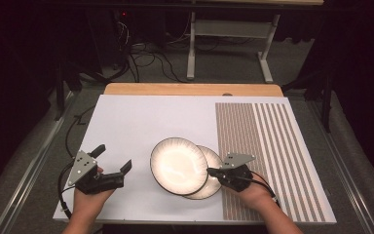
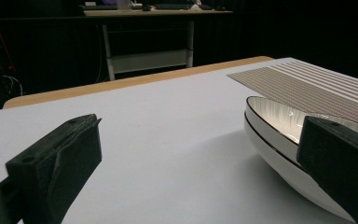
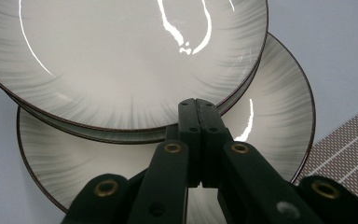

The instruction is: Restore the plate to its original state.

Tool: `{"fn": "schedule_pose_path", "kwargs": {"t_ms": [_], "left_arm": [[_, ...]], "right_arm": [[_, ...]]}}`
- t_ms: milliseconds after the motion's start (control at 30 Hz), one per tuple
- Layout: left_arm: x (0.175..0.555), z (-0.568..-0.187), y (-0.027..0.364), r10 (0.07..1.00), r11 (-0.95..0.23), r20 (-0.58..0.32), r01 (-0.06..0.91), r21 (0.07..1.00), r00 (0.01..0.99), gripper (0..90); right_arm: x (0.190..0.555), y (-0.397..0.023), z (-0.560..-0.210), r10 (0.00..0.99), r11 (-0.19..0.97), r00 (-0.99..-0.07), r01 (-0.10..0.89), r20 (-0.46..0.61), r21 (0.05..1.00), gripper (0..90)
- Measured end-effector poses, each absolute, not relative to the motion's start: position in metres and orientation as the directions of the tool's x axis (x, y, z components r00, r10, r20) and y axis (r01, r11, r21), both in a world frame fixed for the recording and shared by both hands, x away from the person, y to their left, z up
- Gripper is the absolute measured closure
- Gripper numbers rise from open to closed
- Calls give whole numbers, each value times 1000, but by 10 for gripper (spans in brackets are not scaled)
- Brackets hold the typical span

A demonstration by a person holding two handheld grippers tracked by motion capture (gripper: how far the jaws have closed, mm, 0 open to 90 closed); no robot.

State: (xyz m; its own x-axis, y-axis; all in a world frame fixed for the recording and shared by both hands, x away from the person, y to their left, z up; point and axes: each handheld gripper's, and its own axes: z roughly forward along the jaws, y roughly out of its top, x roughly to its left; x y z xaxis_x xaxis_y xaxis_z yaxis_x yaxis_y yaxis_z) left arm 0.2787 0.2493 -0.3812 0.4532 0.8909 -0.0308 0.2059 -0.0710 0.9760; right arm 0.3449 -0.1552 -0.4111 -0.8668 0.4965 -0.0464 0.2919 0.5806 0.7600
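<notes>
High view, left tongs (image 1: 113,157) wide open, empty, right tongs (image 1: 210,171) closed, seemingly pinching upper plate (image 1: 177,165) rim, no legible writing.

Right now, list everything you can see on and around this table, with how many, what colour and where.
Plates: two, white with grey streaked rims; upper plate overlaps lower plate, near the table's front centre.
Striped mat: one, brown and white, right part of the table.
White sheet: one, covers most of the tabletop.
Wooden table edge: one, tan, far side.
Desk frame: one, pale grey, on the floor beyond the table.
Cables: several, dark, on the floor beyond.
Left gripper: one, black, jaws open, left of the plates, holding nothing.
Right gripper: one, black, jaws closed together at the upper plate's right rim; whether they pinch it is unclear.
Hands: two, left hand, right hand, front edge.
</notes>
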Motion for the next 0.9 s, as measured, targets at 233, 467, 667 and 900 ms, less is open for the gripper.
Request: {"fn": "schedule_pose_path", "kwargs": {"t_ms": [233, 467, 667, 900], "left_arm": [[279, -380, 250, 889, -58, -45, 208, 976, 455, 4], [278, -380, 251, 891, -56, -46, 208, 977, 452, 3], [278, -380, 251, 891, -53, -48, 207, 977, 452, 3], [278, -380, 252, 892, -52, -48, 207, 977, 450, 3]], "right_arm": [[345, -155, -411, 496, 582, -867, 291, -48, 759, 900], [345, -155, -411, 496, 582, -867, 291, -47, 759, 900], [345, -155, -411, 496, 579, -867, 293, -44, 761, 900], [345, -155, -412, 498, 580, -866, 296, -43, 759, 900]]}}
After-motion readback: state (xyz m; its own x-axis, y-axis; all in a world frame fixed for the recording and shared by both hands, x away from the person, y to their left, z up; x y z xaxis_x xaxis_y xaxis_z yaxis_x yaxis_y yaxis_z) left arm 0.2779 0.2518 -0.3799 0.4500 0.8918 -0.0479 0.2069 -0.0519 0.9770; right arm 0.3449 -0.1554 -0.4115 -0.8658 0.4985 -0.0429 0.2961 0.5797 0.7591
